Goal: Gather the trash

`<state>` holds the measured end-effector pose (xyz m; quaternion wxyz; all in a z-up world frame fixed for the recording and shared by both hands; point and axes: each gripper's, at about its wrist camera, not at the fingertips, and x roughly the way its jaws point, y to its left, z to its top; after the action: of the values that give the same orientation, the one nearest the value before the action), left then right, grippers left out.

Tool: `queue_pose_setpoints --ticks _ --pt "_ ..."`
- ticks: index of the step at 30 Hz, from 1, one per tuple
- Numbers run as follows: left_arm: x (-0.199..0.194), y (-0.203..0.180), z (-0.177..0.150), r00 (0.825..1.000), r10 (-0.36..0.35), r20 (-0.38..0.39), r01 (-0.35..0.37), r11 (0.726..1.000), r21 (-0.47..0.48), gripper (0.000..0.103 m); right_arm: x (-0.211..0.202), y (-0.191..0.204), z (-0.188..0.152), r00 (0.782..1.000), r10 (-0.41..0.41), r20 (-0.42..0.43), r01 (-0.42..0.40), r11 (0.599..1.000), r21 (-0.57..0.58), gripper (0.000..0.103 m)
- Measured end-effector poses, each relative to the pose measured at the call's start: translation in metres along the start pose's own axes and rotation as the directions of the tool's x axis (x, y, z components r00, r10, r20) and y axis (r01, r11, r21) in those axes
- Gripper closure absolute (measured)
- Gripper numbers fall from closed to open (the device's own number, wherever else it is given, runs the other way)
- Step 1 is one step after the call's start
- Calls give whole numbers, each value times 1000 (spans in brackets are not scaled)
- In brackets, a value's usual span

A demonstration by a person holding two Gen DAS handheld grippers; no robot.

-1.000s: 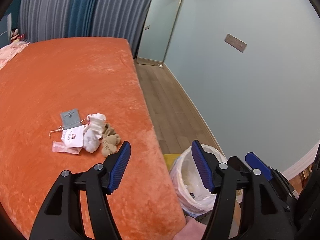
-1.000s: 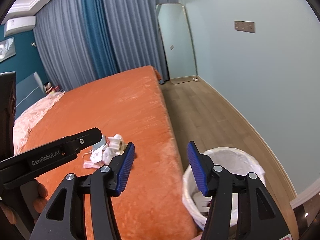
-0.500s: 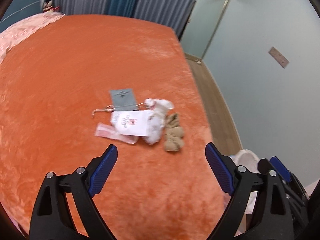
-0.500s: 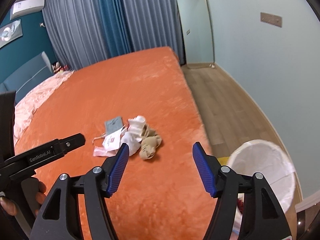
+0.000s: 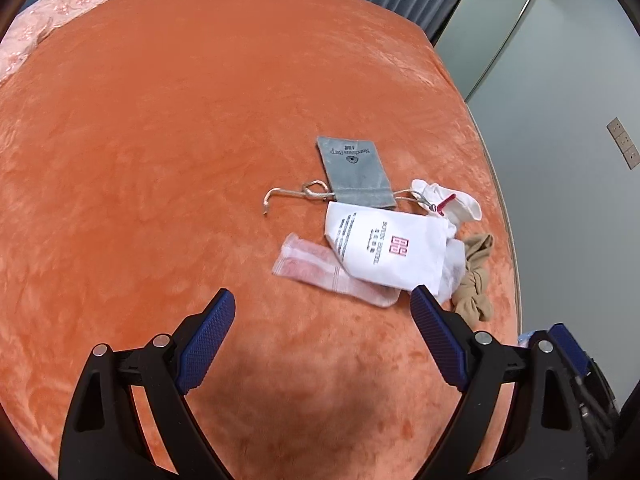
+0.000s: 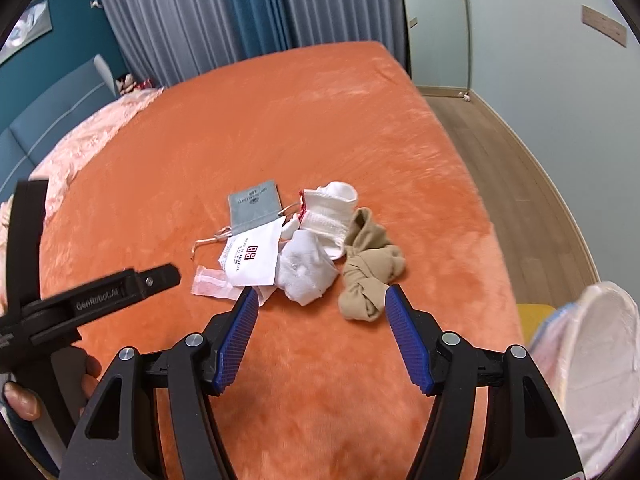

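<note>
A small heap of litter lies on the orange bedspread point(image 5: 168, 128): a grey drawstring pouch point(image 5: 354, 172), a white printed paper bag point(image 5: 386, 250), a pink plastic wrapper point(image 5: 320, 270), a white sock point(image 5: 452, 202) and a knotted tan stocking point(image 5: 476, 276). My left gripper point(image 5: 322, 294) hangs open just short of the wrapper, with nothing between its pads. In the right wrist view, my right gripper point(image 6: 320, 293) is open just short of a crumpled white wad point(image 6: 306, 272) and the tan stocking point(image 6: 370, 276), touching neither.
A bin with a white liner point(image 6: 592, 360) stands off the bed's right edge, above wooden floor point(image 6: 520, 184). One finger of the left gripper point(image 6: 156, 276) reaches in from the left, with a hand point(image 6: 20, 396) on its grip. Pink bedding point(image 6: 92, 136) lies far left.
Both grippers have dropped and moved in over the bed toward the litter, which now looks larger. Both sets of jaws stand wider. The bin has slid to the frame's right edge.
</note>
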<state>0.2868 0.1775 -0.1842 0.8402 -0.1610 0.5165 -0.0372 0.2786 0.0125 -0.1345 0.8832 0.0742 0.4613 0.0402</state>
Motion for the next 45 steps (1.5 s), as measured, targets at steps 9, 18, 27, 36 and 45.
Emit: queue_pose_setpoints --ticks 9,18,27,36,45 --pt "63 -26 27 995 -68 -80 71 997 39 21 55 -42 8 997 -40 -72 47 994 103 39" --pt "91 -34 23 990 -71 -121 77 996 51 69 112 -43 -9 981 20 -195 6 991 132 77" --pt "63 -29 28 996 -64 -65 68 996 55 103 87 -47 -11 988 51 -144 -29 988 154 85" --pt "5 -52 20 997 -80 18 78 991 109 103 17 -50 4 998 61 -27 -56 988 144 85" --pt "11 -65 -23 995 -88 -47 93 989 118 59 -9 -58 -7 999 49 2 -49 990 130 85"
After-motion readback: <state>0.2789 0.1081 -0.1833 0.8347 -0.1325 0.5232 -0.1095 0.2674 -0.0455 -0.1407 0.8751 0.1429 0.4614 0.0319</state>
